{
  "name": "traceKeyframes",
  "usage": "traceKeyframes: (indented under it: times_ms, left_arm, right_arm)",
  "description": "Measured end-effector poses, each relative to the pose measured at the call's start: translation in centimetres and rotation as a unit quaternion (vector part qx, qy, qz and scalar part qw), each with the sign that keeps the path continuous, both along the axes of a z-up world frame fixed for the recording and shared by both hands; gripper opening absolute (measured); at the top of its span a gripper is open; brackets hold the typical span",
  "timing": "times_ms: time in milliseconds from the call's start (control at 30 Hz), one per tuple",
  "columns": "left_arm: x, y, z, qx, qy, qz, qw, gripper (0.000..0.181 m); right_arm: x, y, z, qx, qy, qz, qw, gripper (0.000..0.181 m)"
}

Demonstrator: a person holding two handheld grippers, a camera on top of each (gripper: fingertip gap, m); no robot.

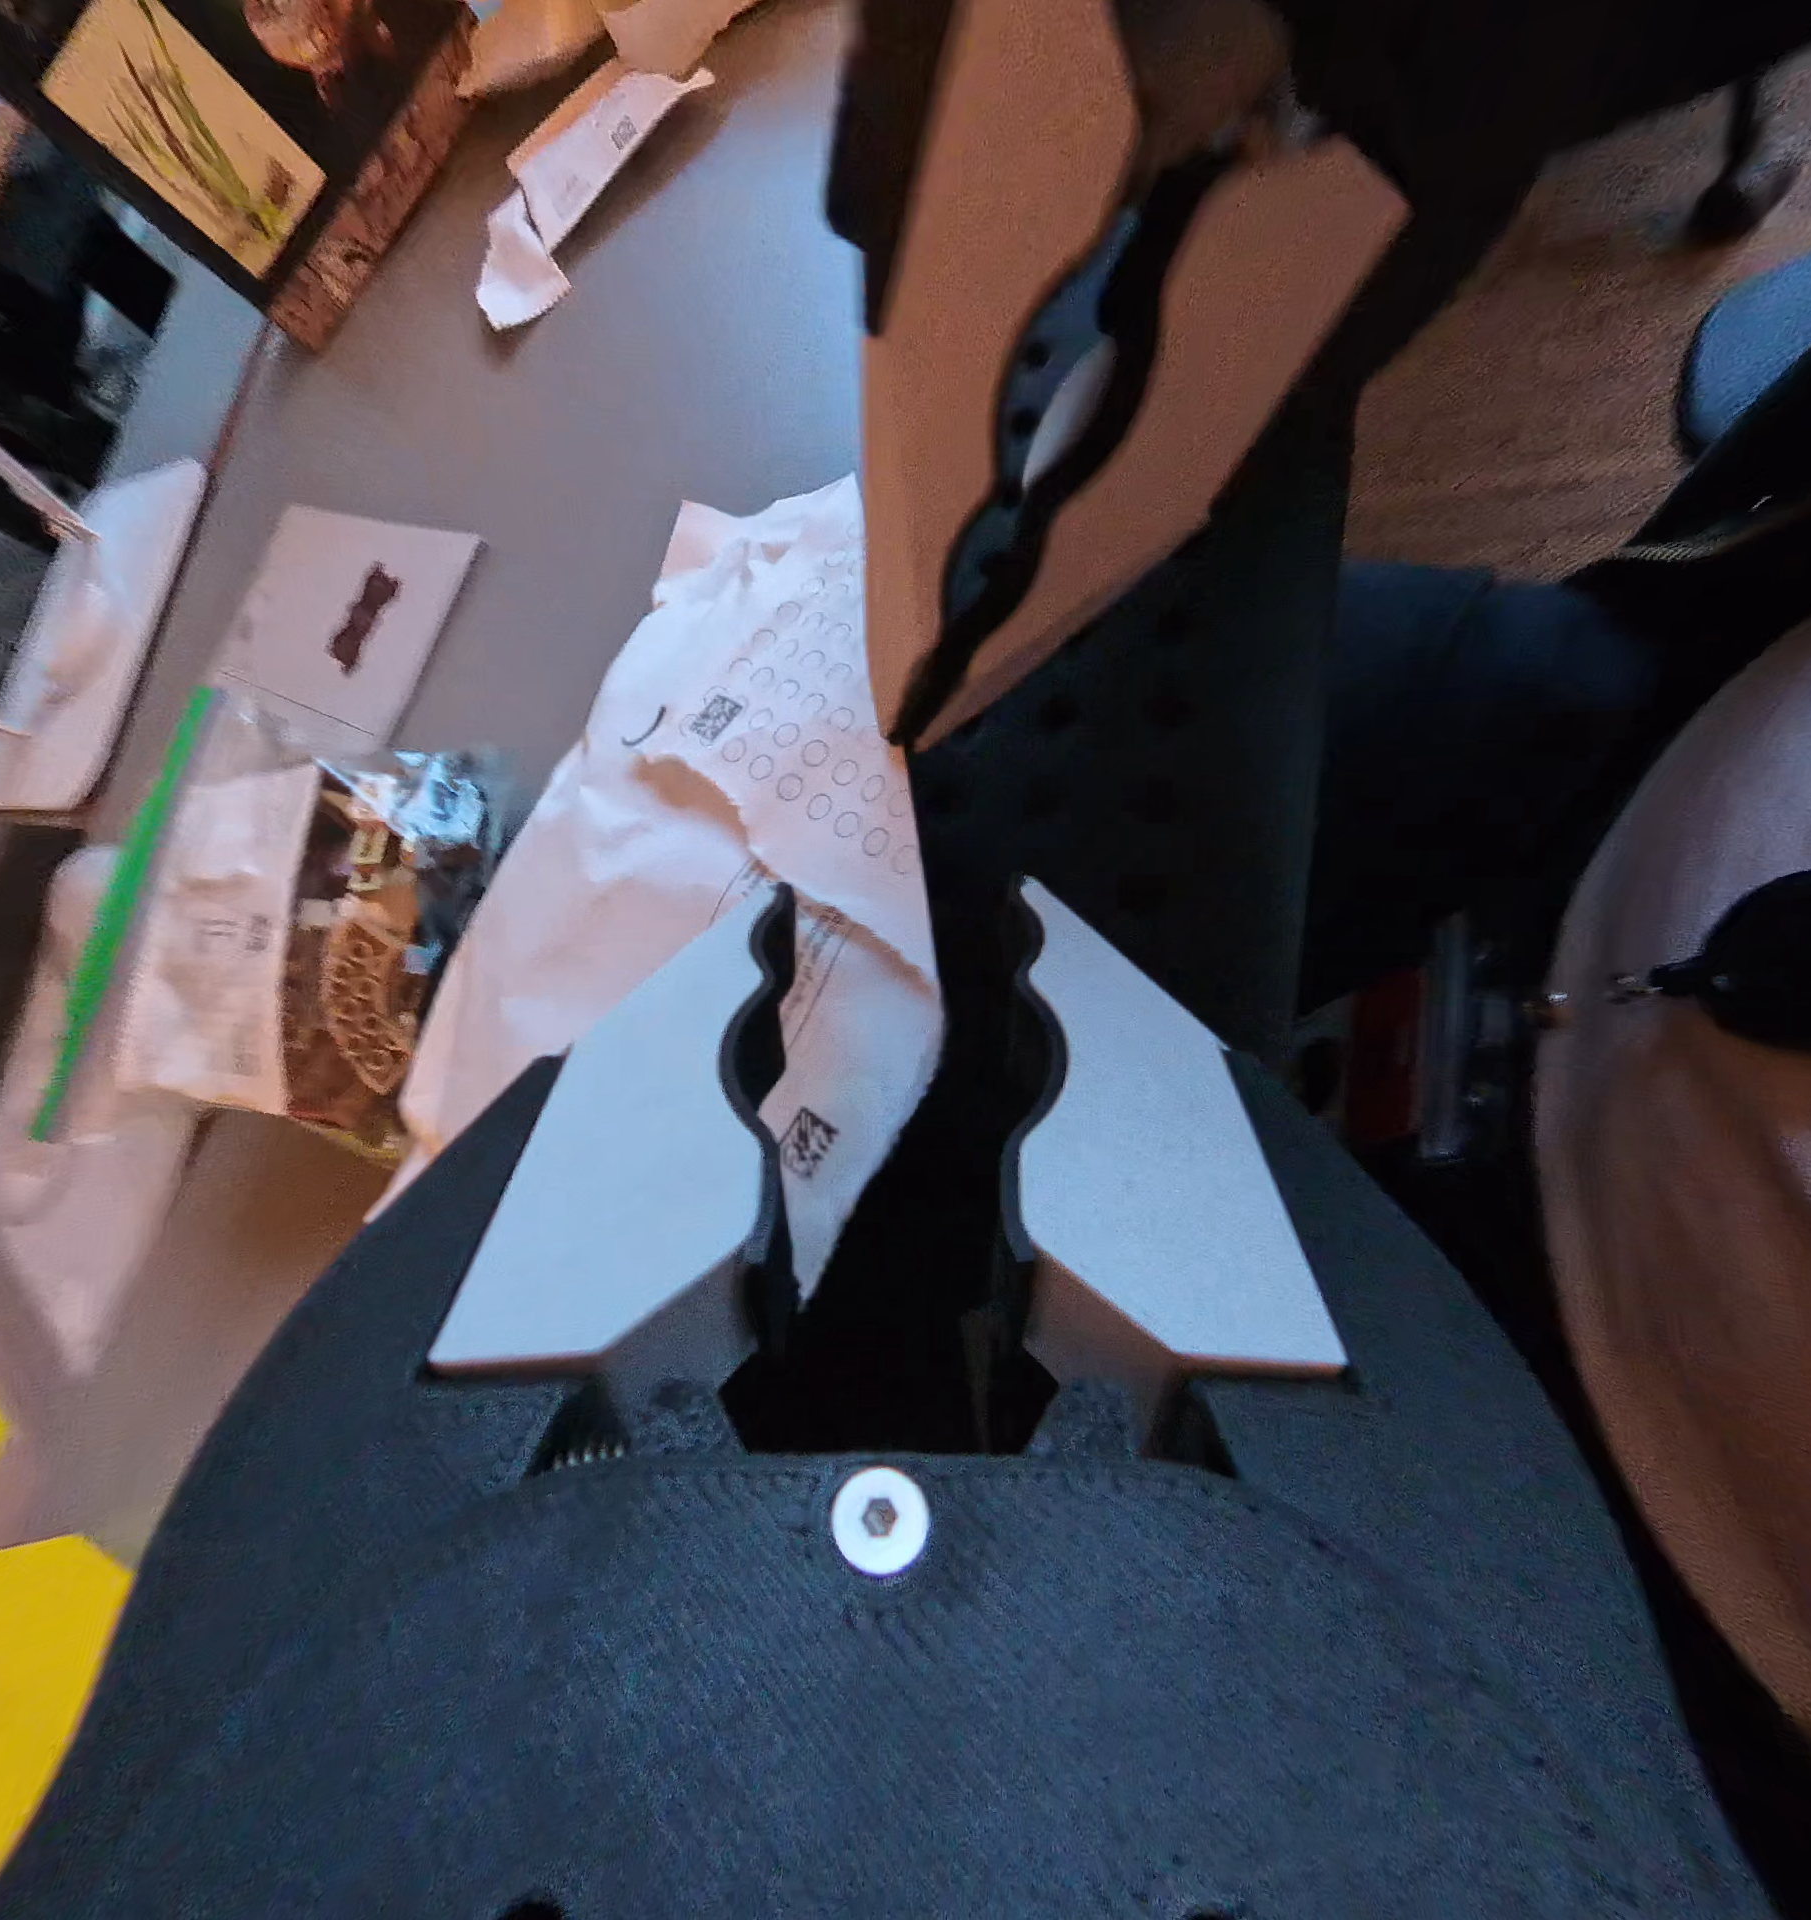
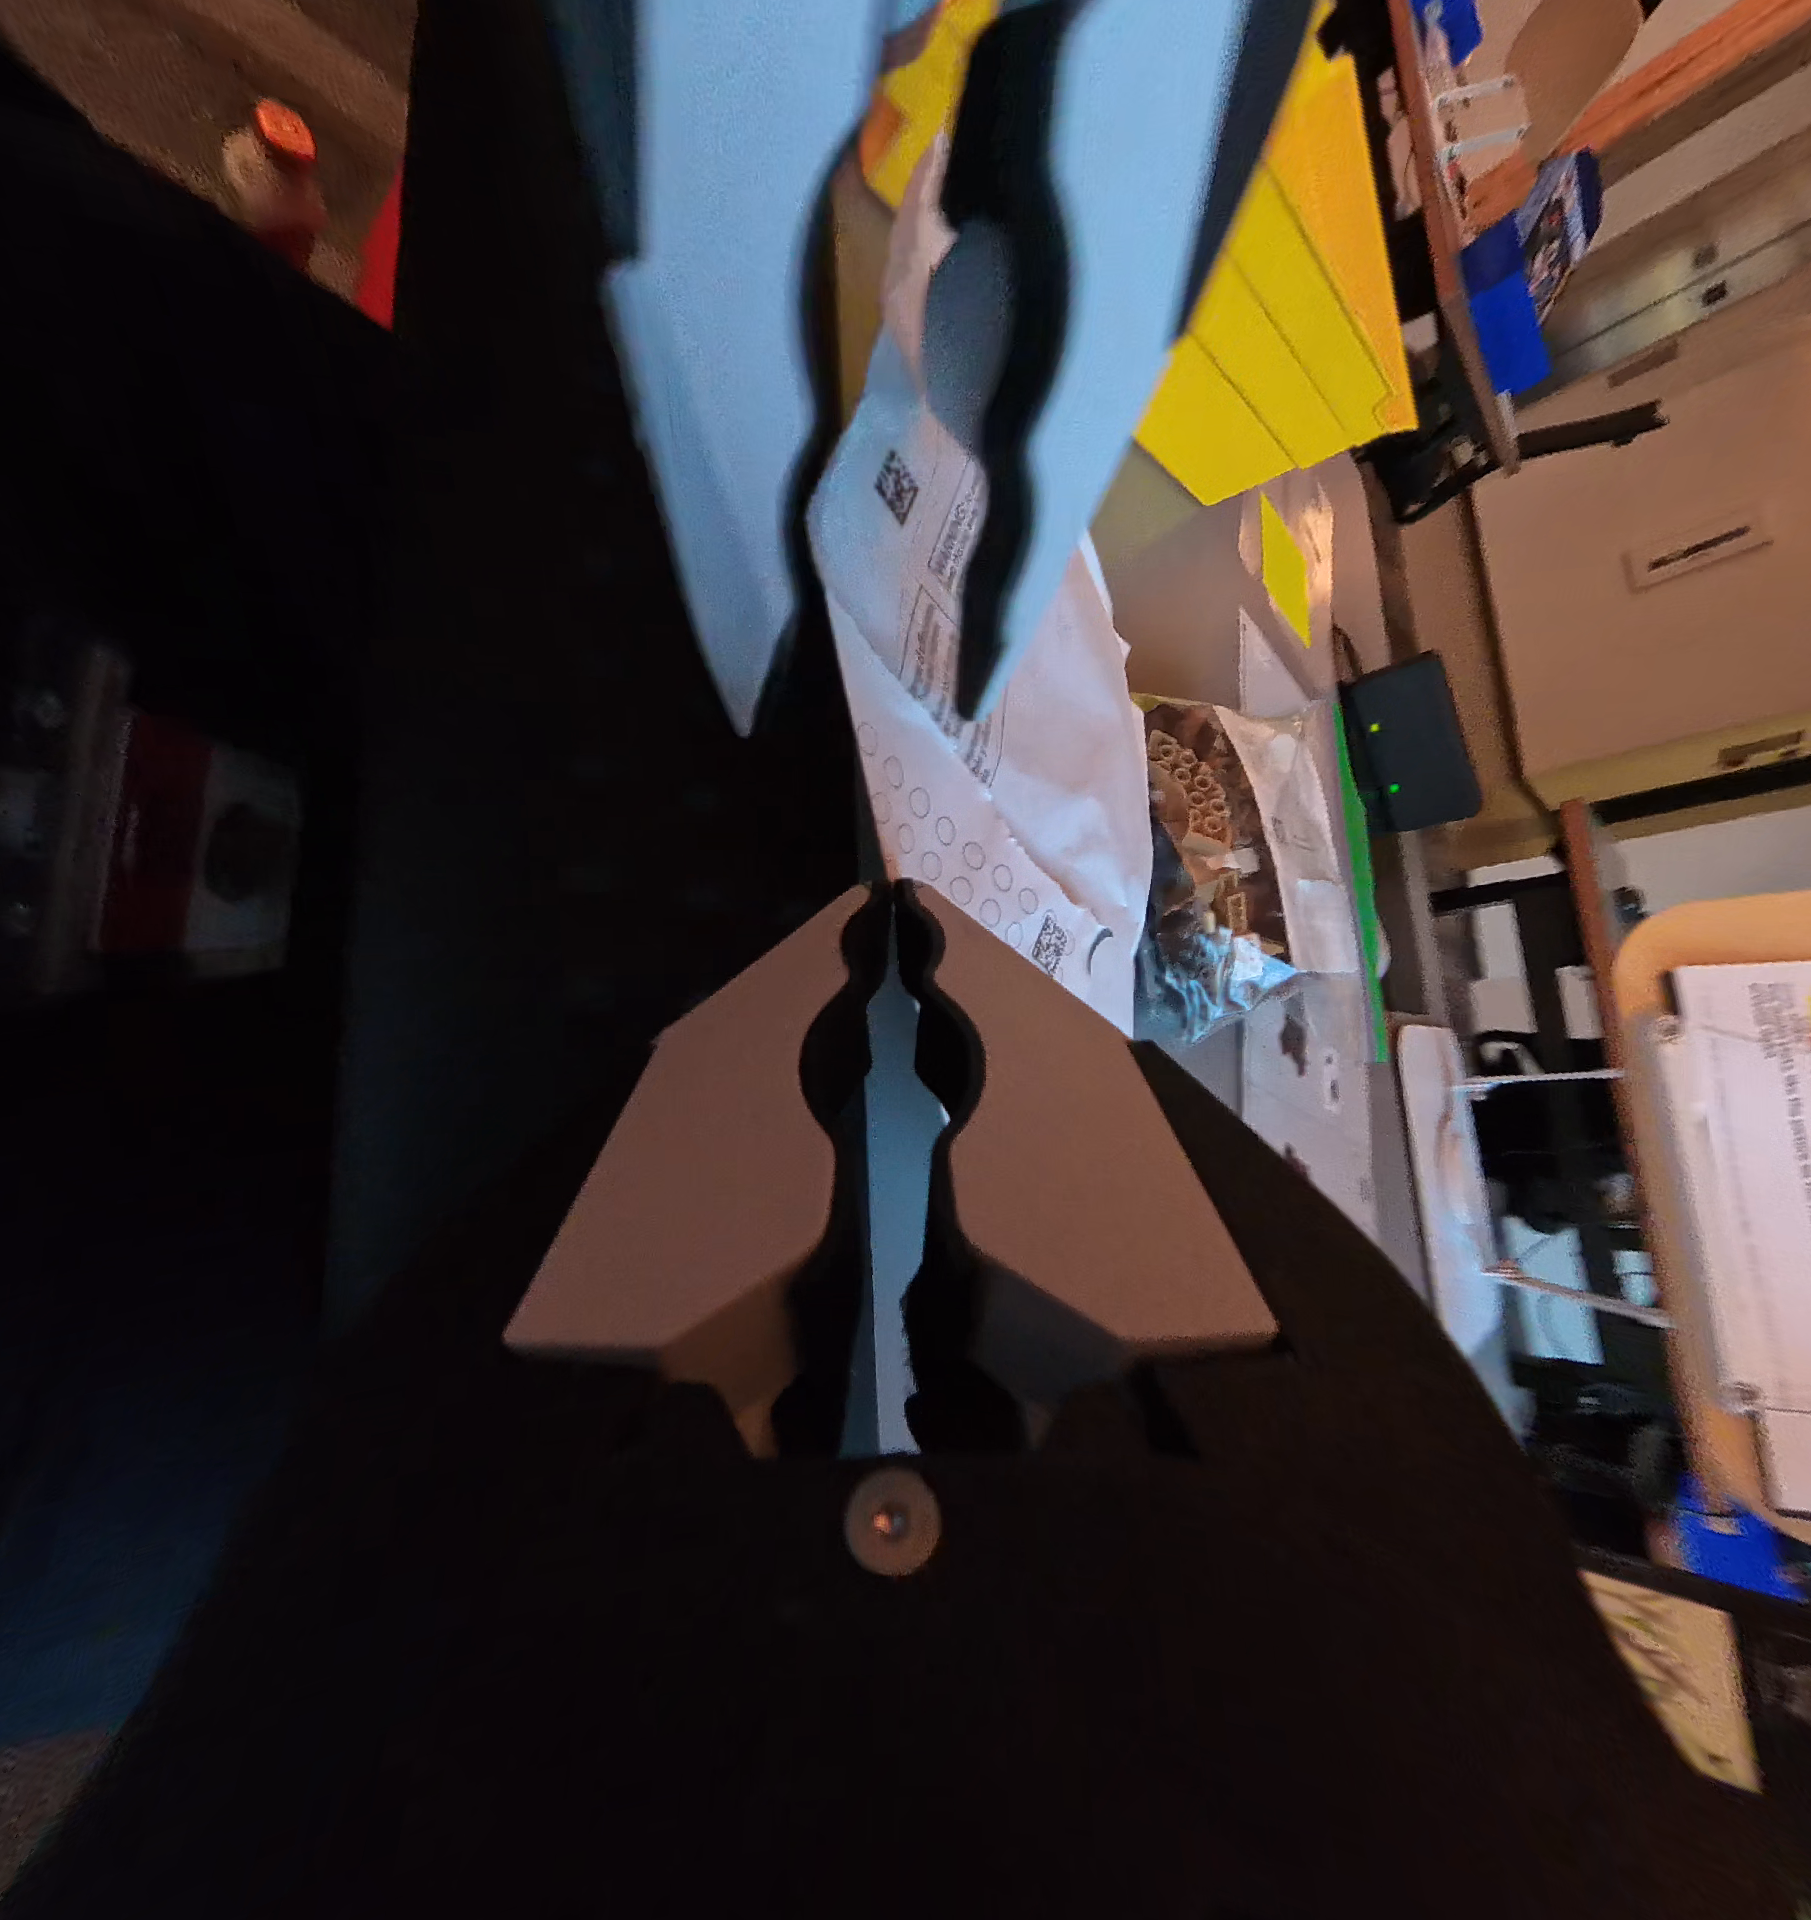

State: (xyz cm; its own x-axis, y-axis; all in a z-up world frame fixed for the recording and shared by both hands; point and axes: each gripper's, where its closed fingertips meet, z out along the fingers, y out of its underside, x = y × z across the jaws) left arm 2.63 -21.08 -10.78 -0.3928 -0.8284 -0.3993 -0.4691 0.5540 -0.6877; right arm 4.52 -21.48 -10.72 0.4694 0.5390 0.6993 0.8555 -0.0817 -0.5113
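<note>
Left gripper (image 1: 896,914) jaws apart, torn white paper bag (image 1: 735,831) between them. Right gripper (image 2: 893,894) clamped on the bag's edge; clear bag of brown bricks (image 1: 361,935) just beside.

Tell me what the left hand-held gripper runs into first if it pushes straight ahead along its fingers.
Most likely the right hand-held gripper, whose tips point back at the left hand-held gripper almost head-on. The torn white paper bag hangs between them and partly inside the left one's open jaws; depth is hard to judge.
</note>
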Motion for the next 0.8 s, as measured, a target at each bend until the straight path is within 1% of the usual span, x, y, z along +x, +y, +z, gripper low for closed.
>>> traceKeyframes:
  times_ms: [67,100,133,200,267,300,333,367,400,433,467,533,600,667,733,800]
  left_arm:
    - [0.4,0.3,0.1,0.048,-0.017,0.004,0.999,0.024]
    - [0.5,0.8,0.2,0.076,-0.025,0.008,0.997,0.004]
    - [0.7,1.1,0.3,0.099,-0.029,0.008,0.995,0.0]
    - [0.8,1.1,0.5,0.098,-0.013,0.013,0.995,0.0]
    - [1.2,0.8,0.6,0.078,0.008,0.017,0.997,0.0]
    - [1.4,0.6,0.8,0.074,0.013,0.017,0.997,0.0]
    - [1.6,0.2,1.0,0.073,0.015,0.015,0.997,0.0]
    - [1.9,-0.1,1.2,0.072,0.016,0.014,0.997,0.0]
    - [1.9,-0.2,1.3,0.074,0.021,0.017,0.997,0.0]
    - [1.6,-0.2,1.3,0.076,0.028,0.016,0.997,0.001]
    - [1.2,0.1,1.2,0.082,0.036,0.019,0.996,0.006]
    - [-0.2,2.1,1.3,0.112,0.044,0.044,0.992,0.03]
    - [-2.0,4.0,1.0,0.121,0.042,0.059,0.99,0.041]
    - [-3.1,4.7,1.0,0.104,0.014,0.053,0.993,0.038]
    - [-3.3,4.8,1.1,0.094,-0.018,0.035,0.995,0.037]
    - [-3.3,4.5,0.7,0.092,-0.031,0.006,0.995,0.039]
  right_arm:
    - [0.0,0.1,0.8,-0.023,0.046,-0.003,0.999,0.0]
    - [0.0,0.1,1.2,-0.033,0.067,-0.003,0.997,0.0]
    - [0.0,0.1,1.4,-0.042,0.086,-0.003,0.995,0.0]
    - [0.2,0.2,1.6,-0.046,0.101,-0.008,0.994,0.002]
    - [-0.1,0.6,2.0,-0.017,0.095,-0.016,0.995,0.032]
    - [-0.1,0.8,1.8,-0.011,0.079,-0.026,0.996,0.035]
    - [0.2,1.1,1.4,-0.007,0.055,-0.043,0.998,0.025]
    - [0.6,1.2,1.0,-0.005,0.029,-0.056,0.998,0.004]
    - [0.6,1.1,1.0,0.002,0.016,-0.053,0.998,0.0]
    - [0.4,0.9,0.9,-0.001,0.019,-0.046,0.999,0.0]
    - [0.6,0.7,0.9,-0.015,0.033,-0.047,0.998,0.0]
    - [1.6,0.1,1.2,-0.033,0.07,-0.053,0.996,0.0]
    - [2.8,-0.6,2.2,-0.035,0.118,-0.04,0.992,0.0]
    - [3.5,-1.6,2.4,-0.053,0.156,-0.001,0.986,0.0]
    - [4.4,-2.1,2.4,-0.063,0.184,0.024,0.981,0.0]
    - [5.6,-2.4,2.4,-0.066,0.194,0.036,0.978,0.0]
